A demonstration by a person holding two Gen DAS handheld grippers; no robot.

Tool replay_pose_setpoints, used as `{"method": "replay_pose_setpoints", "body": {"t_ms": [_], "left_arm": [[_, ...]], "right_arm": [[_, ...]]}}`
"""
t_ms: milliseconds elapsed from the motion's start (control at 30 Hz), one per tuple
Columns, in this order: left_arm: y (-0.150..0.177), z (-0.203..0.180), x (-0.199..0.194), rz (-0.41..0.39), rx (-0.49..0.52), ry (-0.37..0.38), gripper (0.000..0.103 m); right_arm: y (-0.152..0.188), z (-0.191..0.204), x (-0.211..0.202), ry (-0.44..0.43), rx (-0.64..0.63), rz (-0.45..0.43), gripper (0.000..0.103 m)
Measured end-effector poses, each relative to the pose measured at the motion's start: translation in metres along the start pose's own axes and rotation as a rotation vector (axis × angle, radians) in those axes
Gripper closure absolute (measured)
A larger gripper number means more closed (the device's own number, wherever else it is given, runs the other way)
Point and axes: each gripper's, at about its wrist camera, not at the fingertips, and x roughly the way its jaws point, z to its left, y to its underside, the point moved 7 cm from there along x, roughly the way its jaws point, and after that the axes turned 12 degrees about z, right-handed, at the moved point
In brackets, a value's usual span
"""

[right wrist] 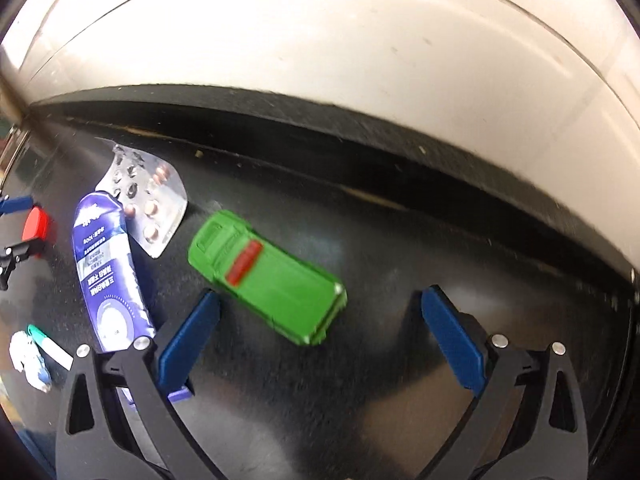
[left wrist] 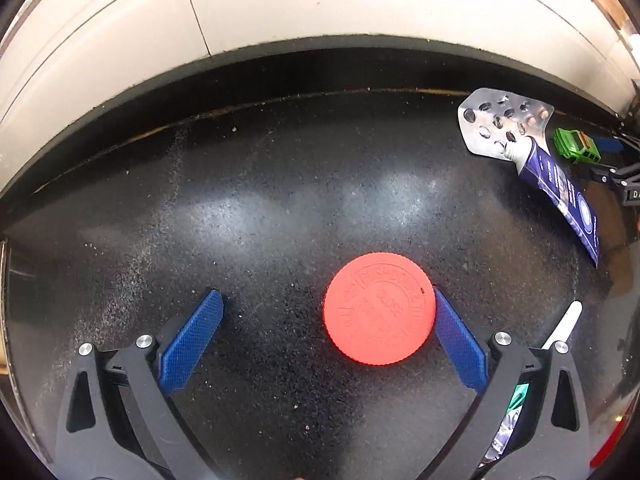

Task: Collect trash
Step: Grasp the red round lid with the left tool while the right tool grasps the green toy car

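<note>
My left gripper (left wrist: 326, 298) is open above the black table. A round red cap (left wrist: 379, 309) lies between its blue fingers, close against the right finger (left wrist: 458, 340). A silver pill blister (left wrist: 506, 120) and a purple-blue sachet (left wrist: 564, 196) lie at the far right. My right gripper (right wrist: 320, 300) is open, and a green toy car (right wrist: 266, 276) lies between its fingers, nearer the left one. The blister (right wrist: 154, 200) and sachet (right wrist: 106, 268) lie to the left of it. The red cap (right wrist: 35, 224) shows at the far left edge.
A white stick-shaped item (left wrist: 564, 324) lies right of the left gripper. A white-and-green tube (right wrist: 48, 344) and crumpled wrapper (right wrist: 28, 360) lie at lower left in the right view. The black table's far edge (left wrist: 320, 56) meets pale floor tiles (left wrist: 280, 0).
</note>
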Motion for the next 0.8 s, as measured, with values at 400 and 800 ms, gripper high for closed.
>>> {"method": "replay_pose_setpoints", "body": {"t_ms": [400,800], "left_arm": [[0.009,-0.010,-0.005,0.068,-0.005,0.002,0.020],[0.053,-0.027,-0.027,0.108,-0.011,0.027,0.055]], "right_arm": [[-0.053,0.029,0.014,-0.030,-0.150,0.045,0.013],[-0.008,0.036,-0.007,0.044,-0.005,0.047,0.069]]}}
